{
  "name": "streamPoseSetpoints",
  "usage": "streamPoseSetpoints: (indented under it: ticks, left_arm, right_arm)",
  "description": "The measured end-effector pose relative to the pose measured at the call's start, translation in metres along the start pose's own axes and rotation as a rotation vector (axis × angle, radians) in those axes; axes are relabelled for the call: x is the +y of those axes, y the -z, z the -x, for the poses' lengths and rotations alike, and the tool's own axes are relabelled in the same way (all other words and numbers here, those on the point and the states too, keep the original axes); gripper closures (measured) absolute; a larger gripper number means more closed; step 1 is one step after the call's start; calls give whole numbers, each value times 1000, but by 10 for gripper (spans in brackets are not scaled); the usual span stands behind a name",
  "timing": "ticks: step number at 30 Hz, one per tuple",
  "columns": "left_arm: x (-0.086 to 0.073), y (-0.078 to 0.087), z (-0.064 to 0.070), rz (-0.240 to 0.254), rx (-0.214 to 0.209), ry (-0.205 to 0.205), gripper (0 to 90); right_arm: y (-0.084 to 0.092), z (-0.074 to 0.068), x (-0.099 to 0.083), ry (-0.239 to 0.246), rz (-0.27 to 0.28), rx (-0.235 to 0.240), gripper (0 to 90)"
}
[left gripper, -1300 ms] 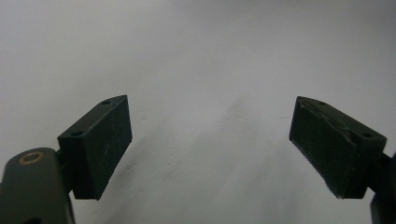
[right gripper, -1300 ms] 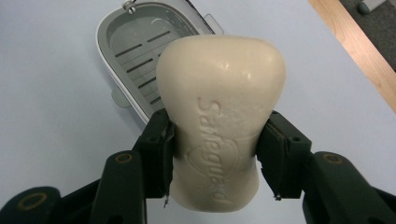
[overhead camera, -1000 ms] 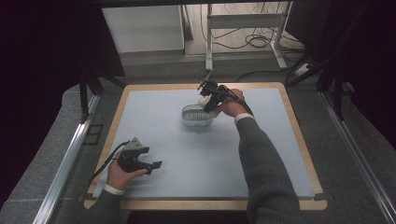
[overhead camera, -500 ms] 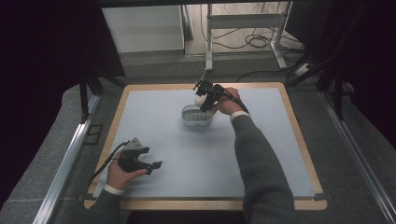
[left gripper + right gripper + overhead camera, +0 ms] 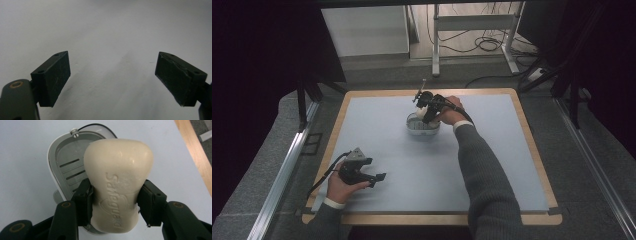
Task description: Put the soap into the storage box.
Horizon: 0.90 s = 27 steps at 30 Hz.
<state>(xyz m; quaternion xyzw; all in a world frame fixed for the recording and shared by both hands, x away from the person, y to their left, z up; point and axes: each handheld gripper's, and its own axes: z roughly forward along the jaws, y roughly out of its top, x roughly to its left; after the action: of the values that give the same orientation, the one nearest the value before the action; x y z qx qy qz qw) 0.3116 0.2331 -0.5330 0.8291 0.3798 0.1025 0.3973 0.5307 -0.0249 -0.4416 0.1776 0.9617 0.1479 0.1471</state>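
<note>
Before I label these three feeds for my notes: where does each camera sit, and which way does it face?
High view: above the person's side, looking forward and down on the table; both forearms, left gripper, right gripper.
Left gripper view: rides the left gripper, facing the bare mat between open jaws.
Right gripper view: rides the right gripper, facing down at the soap bar it clamps above the soap dish.
Shared: high and right gripper views both show the soap dish.
</note>
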Motion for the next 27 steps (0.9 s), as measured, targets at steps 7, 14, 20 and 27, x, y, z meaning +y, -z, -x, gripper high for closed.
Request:
streamPoseSetpoints:
  ticks: [7,14,20,27]
  left_arm:
    - [0,-1,0,2,0,1,134]
    - [0,-1,0,-1,0,1,134]
    - [0,-2,1,-2,-1,3,134]
    - [0,-2,1,-10,1,-2,134]
  right_arm:
    - [-13,-6,4,10,4,25,450]
    - [-7,-5,3,-49,67,42,410]
    - [4,-2,-2,-119,140,53,386]
    - [19,-3,-21,-187,226,42,354]
